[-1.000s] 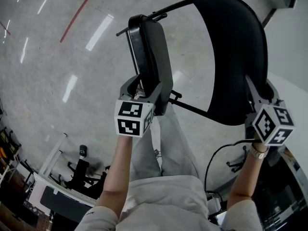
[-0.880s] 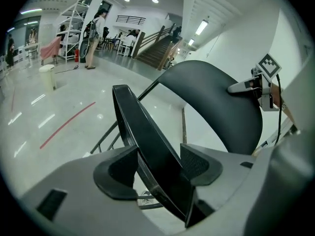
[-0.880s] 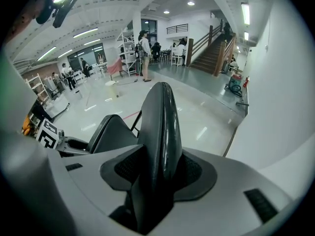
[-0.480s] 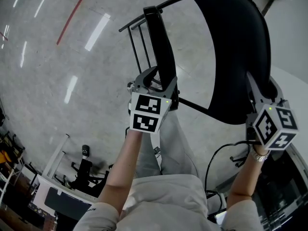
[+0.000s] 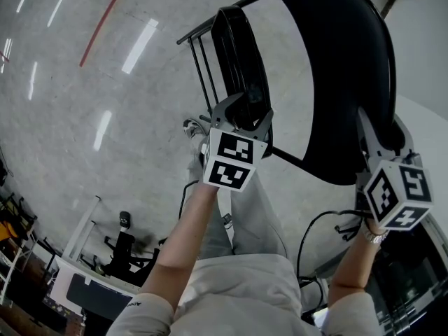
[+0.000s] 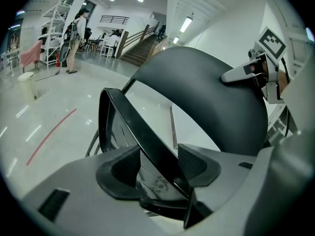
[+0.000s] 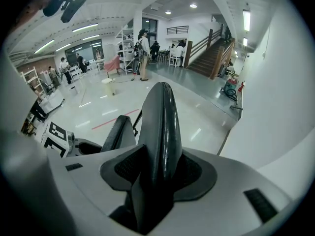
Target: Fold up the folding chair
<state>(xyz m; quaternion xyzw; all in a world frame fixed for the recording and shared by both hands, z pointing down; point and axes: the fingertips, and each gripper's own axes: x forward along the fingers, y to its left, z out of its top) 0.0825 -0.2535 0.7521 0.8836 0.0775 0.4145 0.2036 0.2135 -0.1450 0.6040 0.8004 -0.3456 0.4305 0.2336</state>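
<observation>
The black folding chair stands below me on the floor. Its seat (image 5: 241, 54) is tipped up on edge, close to the wide curved backrest (image 5: 350, 68). My left gripper (image 5: 245, 110) has the seat's near edge between its jaws. In the left gripper view the seat (image 6: 128, 127) runs slantwise across the left gripper (image 6: 157, 163) and touches both pads; the jaws have just been closing on it. My right gripper (image 5: 383, 135) is shut on the backrest's lower rim, and the backrest (image 7: 160, 127) is pinched on both sides in the right gripper (image 7: 157, 173).
Thin black frame bars (image 5: 203, 68) run behind the seat. My legs (image 5: 245, 215) stand just below the chair, with a black cable (image 5: 315, 229) beside them. A red line (image 5: 105, 19) crosses the glossy floor. Equipment (image 5: 119, 247) sits lower left. People (image 6: 76, 33) stand far off.
My left gripper has carried the seat to the right, closer to the backrest, and the seat now stands steeper. The right gripper has stayed on the backrest.
</observation>
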